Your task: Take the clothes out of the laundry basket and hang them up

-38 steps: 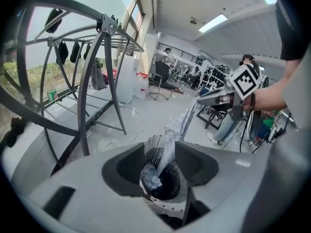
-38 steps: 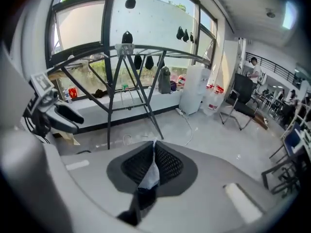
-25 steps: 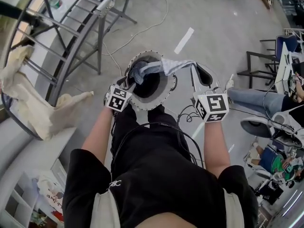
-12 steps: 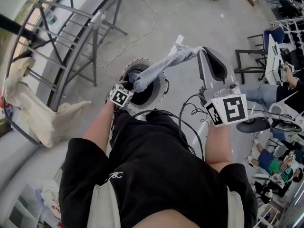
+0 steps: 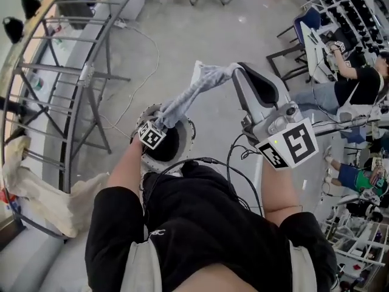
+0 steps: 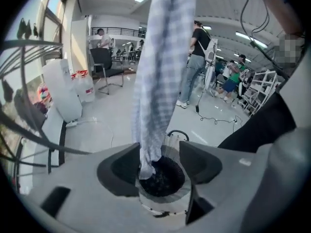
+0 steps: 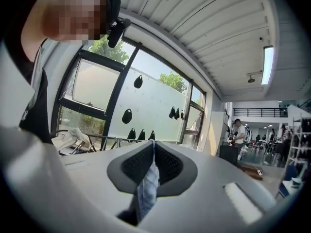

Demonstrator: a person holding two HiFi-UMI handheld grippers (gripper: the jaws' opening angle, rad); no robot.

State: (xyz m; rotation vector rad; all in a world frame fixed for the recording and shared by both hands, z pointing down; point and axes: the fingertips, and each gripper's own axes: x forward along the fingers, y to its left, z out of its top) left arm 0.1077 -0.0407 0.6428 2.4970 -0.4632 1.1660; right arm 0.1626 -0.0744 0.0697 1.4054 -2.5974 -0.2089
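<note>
Right gripper (image 5: pixel 234 72), raised at right: clamped tight on top end of checked cloth (image 5: pixel 193 94). Cloth: strung down-left into basket (image 5: pixel 189 134) on floor (dark inside), lower end in it. Left gripper (image 6: pixel 160 155), over basket: spread wide, just been opening, with cloth hanging loose between, not pinched. Rack (image 5: pixel 73 72) at far left, 1 beige sheet (image 5: pixel 42 196) draped near.

Grey floor (image 5: pixel 182 35), laundry basket (image 5: pixel 187 140) standing on it, metal drying rack (image 5: pixel 89 78) beside
</note>
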